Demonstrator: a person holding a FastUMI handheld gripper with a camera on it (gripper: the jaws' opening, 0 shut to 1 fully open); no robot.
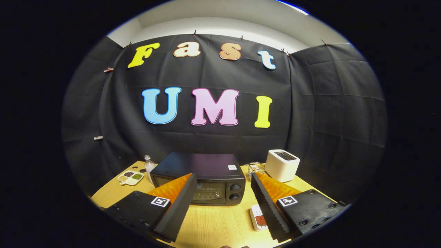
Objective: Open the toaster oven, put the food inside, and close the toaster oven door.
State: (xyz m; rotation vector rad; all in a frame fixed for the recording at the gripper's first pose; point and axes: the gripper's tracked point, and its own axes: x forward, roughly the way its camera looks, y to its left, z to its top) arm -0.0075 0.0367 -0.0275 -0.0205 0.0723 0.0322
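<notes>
Hand-held gripper (220,203) hung wide open and empty before the shut toaster oven (203,179); a careless approach could knock the food tray (258,217) on the counter (213,224).

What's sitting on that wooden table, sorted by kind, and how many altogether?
Appliances: 2, black toaster oven, white toaster
Food trays: 2, divided dish, small tray
Bottles: 1
Wire baskets: 1
Total: 6
The gripper hangs open above the table.
</notes>
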